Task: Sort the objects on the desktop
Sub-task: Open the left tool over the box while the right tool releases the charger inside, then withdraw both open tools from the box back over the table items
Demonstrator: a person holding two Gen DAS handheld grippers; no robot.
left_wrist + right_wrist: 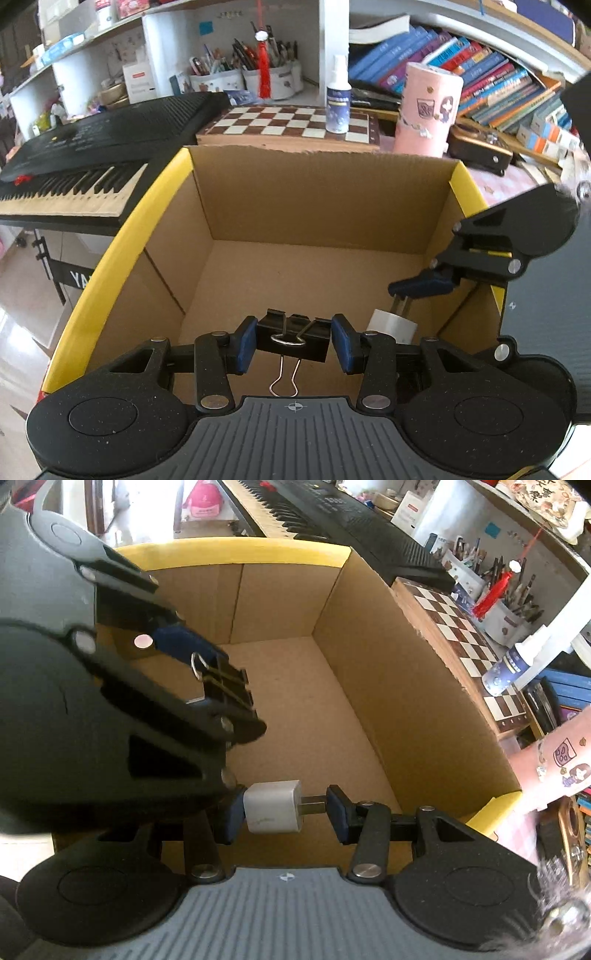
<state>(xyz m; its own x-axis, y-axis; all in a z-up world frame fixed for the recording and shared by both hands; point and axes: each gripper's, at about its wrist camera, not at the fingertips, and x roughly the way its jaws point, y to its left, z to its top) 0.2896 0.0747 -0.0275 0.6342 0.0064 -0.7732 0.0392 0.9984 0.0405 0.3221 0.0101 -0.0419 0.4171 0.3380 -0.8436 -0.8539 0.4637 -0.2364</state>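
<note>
My left gripper (293,341) is shut on a black binder clip (291,338) and holds it over the open cardboard box (317,195) with yellow rims. Its wire handle hangs down. My right gripper (284,808) is shut on a white plug adapter (272,806), pads on its body and its metal prongs, also over the box. In the left wrist view the right gripper (406,295) comes in from the right with the adapter (393,325) below it. In the right wrist view the left gripper with the clip (225,686) fills the left side.
The box floor (295,709) is bare cardboard. Behind the box stand a chessboard (291,123) with a spray bottle (338,99), a pink cylinder (428,110), a keyboard (92,147) at the left, books and pen holders.
</note>
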